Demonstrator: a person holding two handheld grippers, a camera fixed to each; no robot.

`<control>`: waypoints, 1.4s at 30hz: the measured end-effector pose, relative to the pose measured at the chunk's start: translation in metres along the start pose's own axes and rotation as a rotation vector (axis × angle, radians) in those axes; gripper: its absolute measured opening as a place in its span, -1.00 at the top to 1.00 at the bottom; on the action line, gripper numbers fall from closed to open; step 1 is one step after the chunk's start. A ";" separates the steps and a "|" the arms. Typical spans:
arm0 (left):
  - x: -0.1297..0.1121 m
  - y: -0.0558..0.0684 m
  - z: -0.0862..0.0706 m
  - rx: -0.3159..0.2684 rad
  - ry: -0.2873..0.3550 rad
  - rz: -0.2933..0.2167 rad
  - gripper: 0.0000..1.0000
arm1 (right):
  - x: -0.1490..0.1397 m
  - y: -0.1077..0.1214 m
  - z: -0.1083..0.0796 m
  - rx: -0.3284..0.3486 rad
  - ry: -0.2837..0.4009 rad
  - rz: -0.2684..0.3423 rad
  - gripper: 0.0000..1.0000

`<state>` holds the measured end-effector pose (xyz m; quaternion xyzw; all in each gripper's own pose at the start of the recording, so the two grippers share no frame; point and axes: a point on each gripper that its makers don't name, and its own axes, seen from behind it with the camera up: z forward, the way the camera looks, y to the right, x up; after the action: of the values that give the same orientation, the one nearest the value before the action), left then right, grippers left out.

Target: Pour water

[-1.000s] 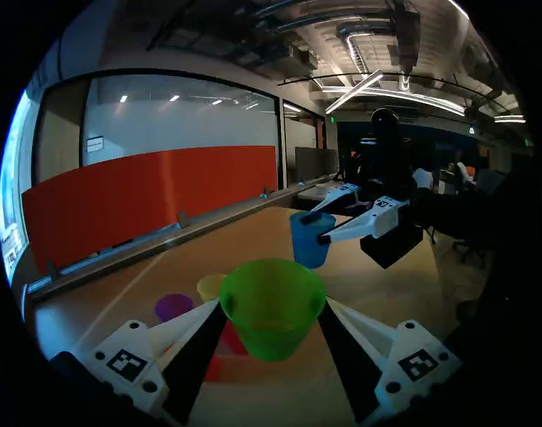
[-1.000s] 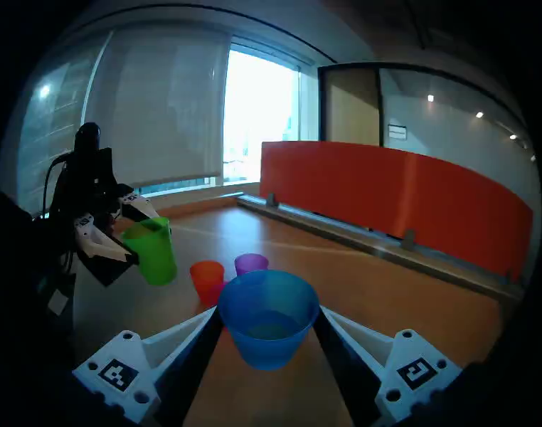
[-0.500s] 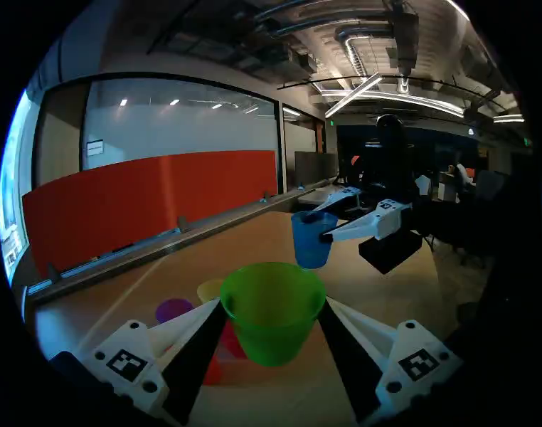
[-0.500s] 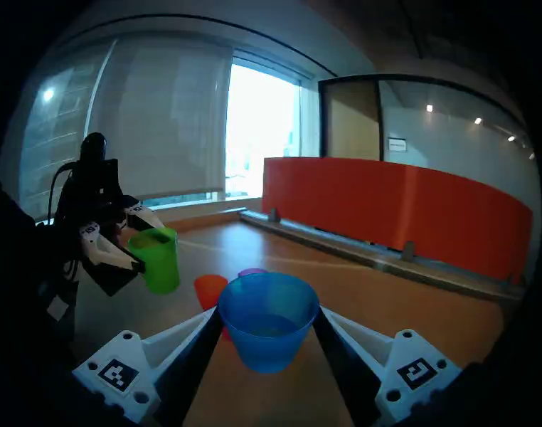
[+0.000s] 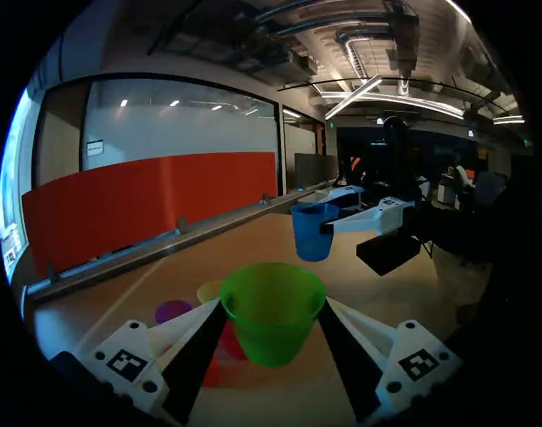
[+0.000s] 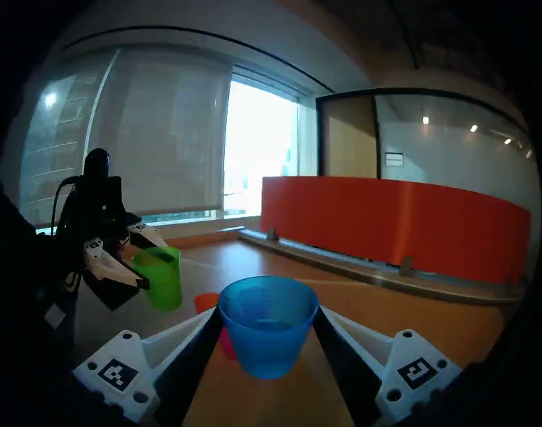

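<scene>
Tapered blue plastic cup (image 6: 268, 341) higher, upright

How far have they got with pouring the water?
Done: both cups are picked up, the green cup in the left gripper, the blue cup in the right gripper. In hand: both held upright above the table, apart. Left: tipping one into the other; no pouring shows yet.

I see a light wooden tabletop (image 5: 200, 260) with three small cups standing upright on it, close together and well in from its far edge. They are a purple cup (image 5: 173, 310), a yellow cup (image 5: 208, 287) just beside it, and a partly hidden red cup (image 6: 205, 302).
</scene>
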<state>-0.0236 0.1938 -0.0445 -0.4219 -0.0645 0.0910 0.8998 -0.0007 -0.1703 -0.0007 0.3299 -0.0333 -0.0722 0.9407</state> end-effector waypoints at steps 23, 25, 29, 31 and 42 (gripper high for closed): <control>0.001 0.005 0.003 -0.014 0.015 -0.010 -0.73 | 0.021 -0.003 0.007 0.009 0.029 -0.050 -0.82; 0.002 0.006 0.004 -0.015 0.020 -0.013 -0.73 | 0.025 -0.003 0.008 0.012 0.031 -0.060 -0.82; 0.004 0.008 0.005 -0.019 0.028 -0.020 -0.73 | 0.033 -0.005 0.010 0.018 0.036 -0.082 -0.82; 0.005 0.008 0.005 -0.021 0.031 -0.021 -0.73 | 0.037 -0.006 0.011 0.020 0.039 -0.094 -0.82; 0.007 0.011 0.009 -0.026 0.042 -0.024 -0.73 | 0.054 -0.007 0.014 0.021 0.053 -0.169 -0.82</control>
<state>-0.0198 0.2089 -0.0471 -0.4345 -0.0518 0.0704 0.8964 0.0506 -0.1930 0.0063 0.3434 0.0188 -0.1423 0.9282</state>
